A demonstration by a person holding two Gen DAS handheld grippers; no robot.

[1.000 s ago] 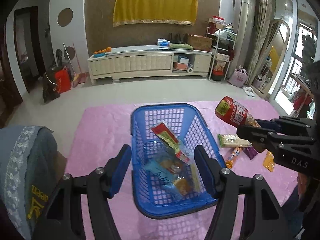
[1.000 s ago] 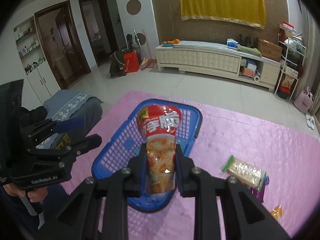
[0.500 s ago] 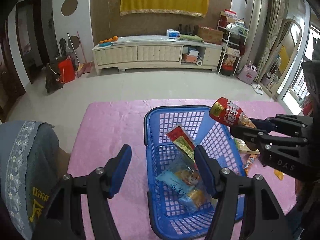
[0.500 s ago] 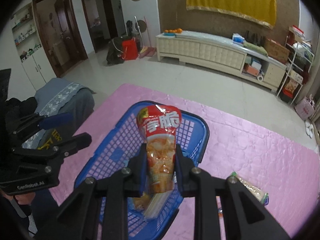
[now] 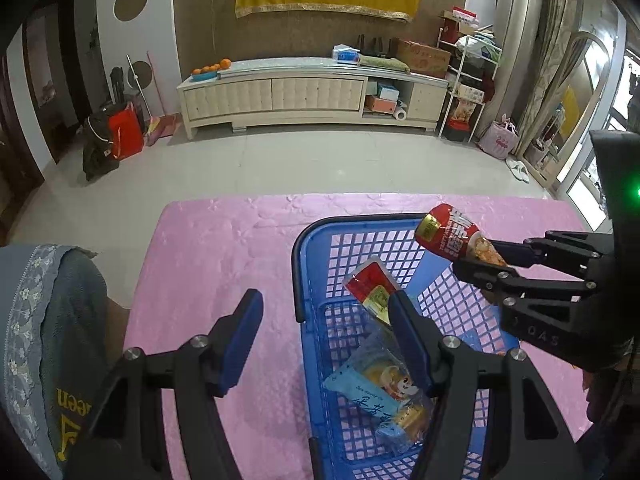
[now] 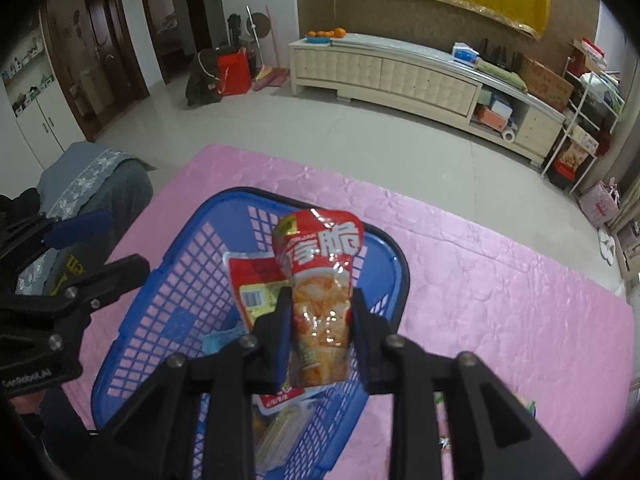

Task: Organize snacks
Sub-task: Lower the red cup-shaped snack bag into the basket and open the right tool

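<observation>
A blue plastic basket (image 5: 298, 264) (image 6: 172, 280) sits on a pink mat. Inside it lie a red and yellow packet (image 5: 370, 284) (image 6: 248, 276) and a light blue packet (image 5: 368, 396). My right gripper (image 6: 320, 300) (image 5: 480, 256) hangs over the basket with a red and orange snack pouch (image 6: 320, 280) (image 5: 452, 236) upright between its fingers. Its jaws are opening, and the pads still touch the pouch. My left gripper (image 5: 324, 304) stands open and holds nothing, straddling the basket's left rim.
The pink mat (image 5: 224, 248) covers the table. A grey embroidered cushion (image 5: 40, 320) sits at its left edge. A bit of another snack (image 6: 528, 404) shows on the mat right of the basket. Tiled floor and a long white cabinet (image 5: 280, 92) lie beyond.
The right gripper has carried the pouch from the basket's right side to above its inside and lower. The left gripper has shifted left, off the basket's middle to its left rim.
</observation>
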